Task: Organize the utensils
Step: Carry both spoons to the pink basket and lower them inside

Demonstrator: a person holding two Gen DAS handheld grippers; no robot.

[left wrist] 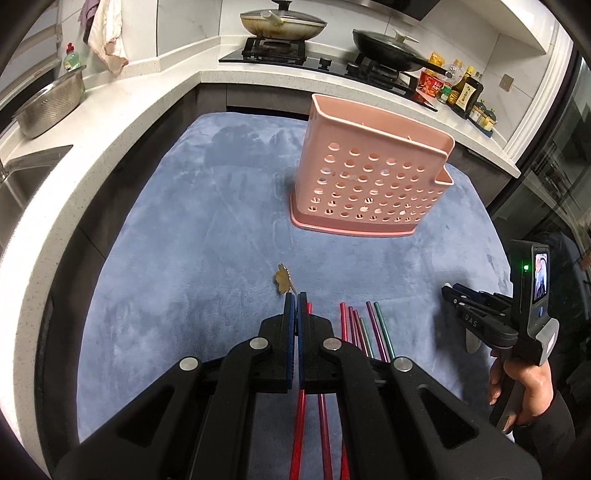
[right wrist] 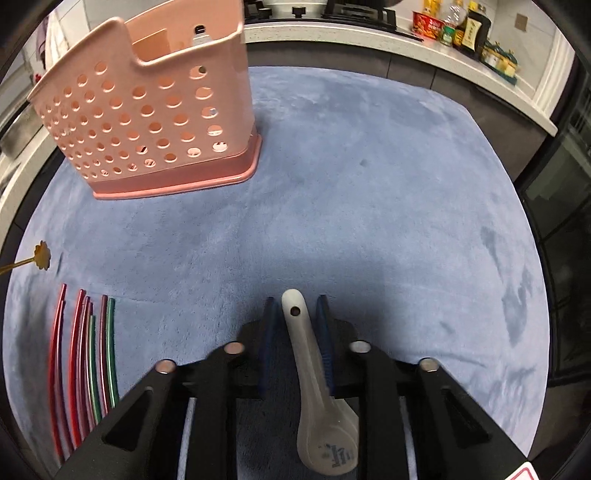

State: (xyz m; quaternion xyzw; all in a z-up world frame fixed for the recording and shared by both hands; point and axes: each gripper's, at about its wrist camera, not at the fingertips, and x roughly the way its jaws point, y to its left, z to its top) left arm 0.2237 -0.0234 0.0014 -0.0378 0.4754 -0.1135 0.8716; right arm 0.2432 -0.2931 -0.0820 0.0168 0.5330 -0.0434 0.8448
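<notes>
White spoon [right wrist: 317, 391] lying on the blue cloth [right wrist: 369, 221] near its front edge, handle pointing away, between the fingers of the right gripper [right wrist: 295, 314]; jaws slightly apart, right pad against the handle, left pad clear of it. Coloured chopsticks [right wrist: 85, 362] side by side toward the front left corner. Left gripper [left wrist: 296, 301] pressed together on the thin stem of a gold flower-ended pick [left wrist: 283, 282], just above the cloth. Pink holed basket [left wrist: 369, 177] upright mid-cloth toward the far edge. Beyond, white counter [left wrist: 147, 110] with stove and pans [left wrist: 284, 22].
</notes>
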